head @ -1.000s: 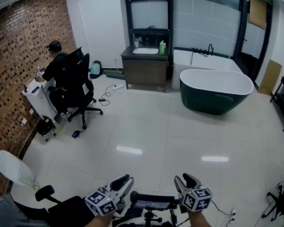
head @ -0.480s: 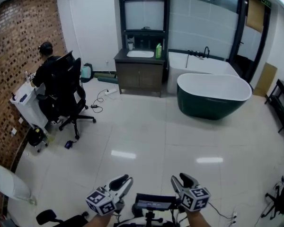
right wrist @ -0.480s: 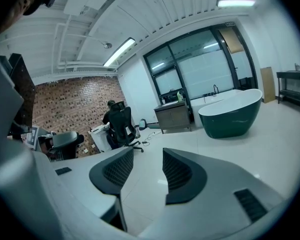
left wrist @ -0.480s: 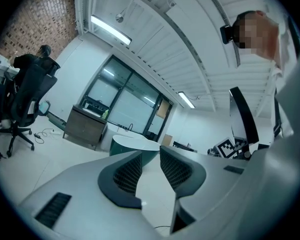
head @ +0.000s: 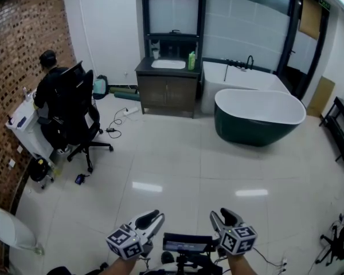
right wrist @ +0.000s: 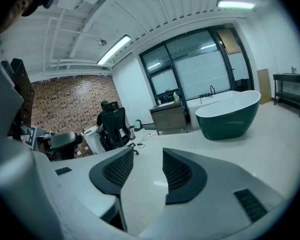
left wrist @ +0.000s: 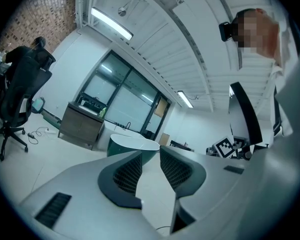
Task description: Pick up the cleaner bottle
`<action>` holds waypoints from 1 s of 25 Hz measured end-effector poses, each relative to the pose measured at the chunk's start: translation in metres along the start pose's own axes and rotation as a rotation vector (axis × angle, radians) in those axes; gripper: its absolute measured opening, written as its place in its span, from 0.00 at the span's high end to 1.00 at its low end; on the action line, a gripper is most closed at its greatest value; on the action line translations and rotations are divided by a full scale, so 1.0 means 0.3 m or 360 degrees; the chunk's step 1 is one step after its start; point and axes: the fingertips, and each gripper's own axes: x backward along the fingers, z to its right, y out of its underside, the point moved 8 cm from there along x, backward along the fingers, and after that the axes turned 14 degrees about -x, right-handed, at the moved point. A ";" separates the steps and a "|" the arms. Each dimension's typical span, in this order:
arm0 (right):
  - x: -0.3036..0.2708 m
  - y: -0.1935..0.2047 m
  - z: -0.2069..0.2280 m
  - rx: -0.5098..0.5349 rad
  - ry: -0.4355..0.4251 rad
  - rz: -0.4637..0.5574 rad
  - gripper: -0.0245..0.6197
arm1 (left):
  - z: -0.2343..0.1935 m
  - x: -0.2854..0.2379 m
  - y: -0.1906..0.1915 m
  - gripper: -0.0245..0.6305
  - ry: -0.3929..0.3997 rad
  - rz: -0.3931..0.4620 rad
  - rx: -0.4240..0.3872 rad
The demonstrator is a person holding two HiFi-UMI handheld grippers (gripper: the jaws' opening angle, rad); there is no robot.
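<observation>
The cleaner bottle (head: 191, 61) is green and stands upright on the right end of a dark vanity cabinet (head: 166, 90) at the far wall. It shows tiny in the left gripper view (left wrist: 103, 112) and in the right gripper view (right wrist: 176, 97). Both grippers hang at the bottom of the head view, far from the bottle across the tiled floor. My left gripper (head: 152, 217) (left wrist: 151, 156) has a narrow gap between its pads with nothing in it. My right gripper (head: 222, 216) (right wrist: 148, 159) stands open and empty.
A dark green bathtub (head: 258, 116) stands right of the vanity. A person sits in a black office chair (head: 74, 110) at a white desk by the brick wall on the left. Cables lie on the floor near the vanity. A black rack (head: 339, 125) is at the right.
The whole view has advanced toward the vanity; the vanity and tub look a little nearer and the chair has slid left. Both grippers keep their place and their jaws have not moved.
</observation>
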 end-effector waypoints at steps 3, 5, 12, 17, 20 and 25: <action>-0.058 -0.034 0.022 0.0008 -0.0027 -0.0014 0.68 | -0.036 -0.047 -0.005 0.80 -0.0021 -0.0005 0.0000; -0.107 -0.065 0.048 0.0014 -0.0047 -0.0023 0.68 | -0.065 -0.085 -0.013 0.80 -0.0044 -0.0003 -0.0008; -0.327 -0.255 0.139 0.0047 -0.0139 -0.0055 0.68 | -0.203 -0.287 -0.086 0.80 -0.0146 0.0033 -0.0005; -0.430 -0.418 0.246 0.0067 -0.0179 -0.0055 0.68 | -0.260 -0.483 -0.140 0.80 -0.0162 0.0056 -0.0040; -0.478 -0.480 0.305 0.0063 -0.0196 -0.0060 0.68 | -0.281 -0.578 -0.152 0.80 -0.0175 0.0055 -0.0039; -0.535 -0.544 0.378 0.0025 -0.0206 -0.0060 0.68 | -0.313 -0.702 -0.161 0.80 -0.0158 0.0019 -0.0029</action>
